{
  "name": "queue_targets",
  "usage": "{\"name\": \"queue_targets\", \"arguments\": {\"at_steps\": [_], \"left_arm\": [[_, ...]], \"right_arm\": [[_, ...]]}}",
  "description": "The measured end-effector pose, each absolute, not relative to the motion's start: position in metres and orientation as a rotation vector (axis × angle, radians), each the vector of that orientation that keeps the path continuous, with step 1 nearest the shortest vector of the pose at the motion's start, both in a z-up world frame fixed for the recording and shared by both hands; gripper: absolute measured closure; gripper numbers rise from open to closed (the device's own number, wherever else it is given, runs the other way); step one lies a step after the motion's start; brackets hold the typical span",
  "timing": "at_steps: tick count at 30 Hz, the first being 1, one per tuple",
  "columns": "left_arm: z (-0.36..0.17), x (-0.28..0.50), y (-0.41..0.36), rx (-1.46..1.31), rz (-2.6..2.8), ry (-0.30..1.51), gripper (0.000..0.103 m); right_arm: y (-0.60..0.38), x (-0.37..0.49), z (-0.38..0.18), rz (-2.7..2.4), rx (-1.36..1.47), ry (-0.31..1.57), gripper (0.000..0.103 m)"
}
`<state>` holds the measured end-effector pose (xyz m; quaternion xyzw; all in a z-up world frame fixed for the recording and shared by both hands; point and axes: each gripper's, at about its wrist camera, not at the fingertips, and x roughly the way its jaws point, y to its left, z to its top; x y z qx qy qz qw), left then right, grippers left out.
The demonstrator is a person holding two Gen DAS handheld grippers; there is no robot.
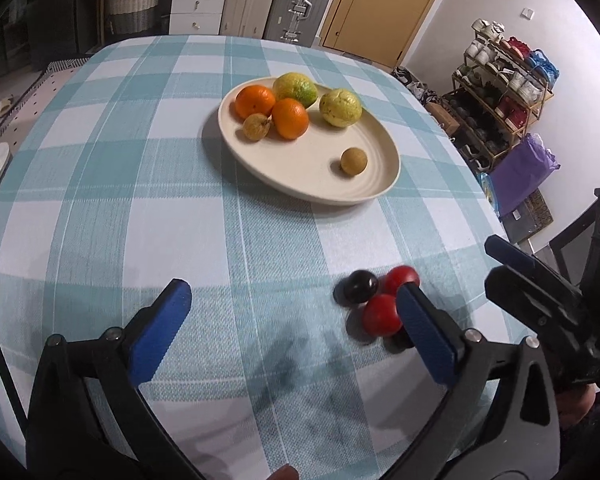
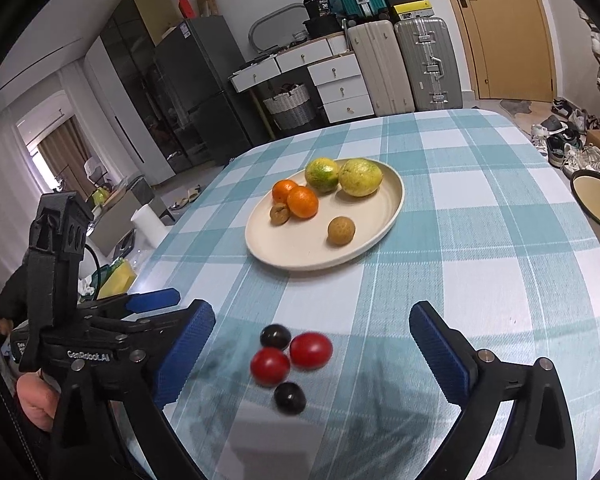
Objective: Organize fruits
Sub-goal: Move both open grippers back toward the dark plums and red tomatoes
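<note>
Fruits on plate: two oranges, a green-yellow citrus, a yellow-green round fruit and two small brown fruits are lying on the cream plate, which is sitting mid-desk.
Fruits loose on desk: two red cherry tomatoes and two dark round fruits are clustering on the checked cloth near the close edge, well apart from the plate; tomatoes are touching each other, and the nearer dark fruit is lying just beside them.
Desk: blue-and-white checked cloth is covering it.
Right tool: jaws are standing wide, holding nothing; the loose cluster is lying between its blue pads, none touching.
Left tool: jaws are standing wide, holding nothing; its right-side pad is overlapping the nearer tomato in the left wrist view, contact not determinable.
Left tool position: hovering just to the left of the cluster, its fingers pointing toward the plate.
</note>
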<state>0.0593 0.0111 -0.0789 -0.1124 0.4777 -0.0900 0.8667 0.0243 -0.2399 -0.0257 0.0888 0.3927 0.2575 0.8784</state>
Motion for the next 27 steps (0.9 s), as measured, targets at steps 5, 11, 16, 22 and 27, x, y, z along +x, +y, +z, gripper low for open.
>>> {"name": "queue_targets", "arguments": {"at_steps": [5,11,16,22,27], "left_arm": [[-0.084,0.050,0.010,-0.234,-0.191,1.009,0.001],[-0.091,0.042,0.011,-0.246,-0.191,1.019,0.001],[-0.095,0.033,0.014,-0.258,-0.195,1.022,0.001],[-0.097,0.025,0.022,-0.278,-0.187,1.015,0.001],[-0.097,0.019,0.029,-0.280,-0.173,1.011,0.001]], "right_arm": [[-0.240,0.013,-0.032,0.545,0.179,0.835,0.003],[-0.238,-0.002,-0.042,0.551,0.153,0.854,0.003],[-0.235,-0.013,-0.051,0.566,0.143,0.870,0.003],[-0.228,-0.018,-0.063,0.590,0.126,0.903,0.011],[-0.224,-0.017,-0.072,0.594,0.126,0.932,0.022]]}}
